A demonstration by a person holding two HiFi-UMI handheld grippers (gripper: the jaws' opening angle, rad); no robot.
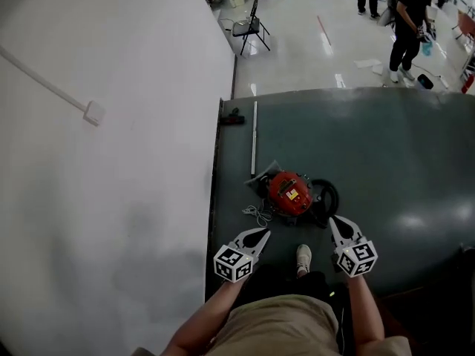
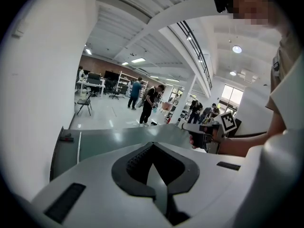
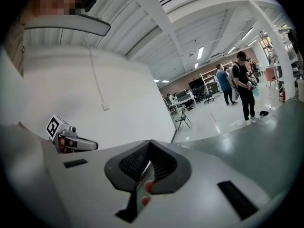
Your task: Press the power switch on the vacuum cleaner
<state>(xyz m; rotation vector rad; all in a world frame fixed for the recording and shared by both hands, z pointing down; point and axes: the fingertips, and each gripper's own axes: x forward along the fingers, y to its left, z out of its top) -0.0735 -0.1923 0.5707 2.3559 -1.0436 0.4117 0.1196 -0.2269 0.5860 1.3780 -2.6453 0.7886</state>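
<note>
The red vacuum cleaner [image 1: 289, 191] sits on a dark green floor mat [image 1: 386, 154], with a black hose [image 1: 327, 196] curled at its right and a white cord [image 1: 257, 215] at its left. My left gripper [image 1: 264, 232] hangs just short of the vacuum on its near left, with the jaws shut and nothing between them. My right gripper [image 1: 333, 219] hovers at the near right beside the hose, also shut and empty. Neither gripper touches the vacuum. In the right gripper view a sliver of red [image 3: 148, 186] shows through the gap below the jaws.
A white wall [image 1: 111, 162] runs along the mat's left edge. A thin metal rod [image 1: 254, 136] and a small black object [image 1: 232, 117] lie at the mat's far left. My shoe [image 1: 303, 258] stands just behind the vacuum. Beyond the mat are a folding chair [image 1: 251, 27] and people [image 1: 407, 21].
</note>
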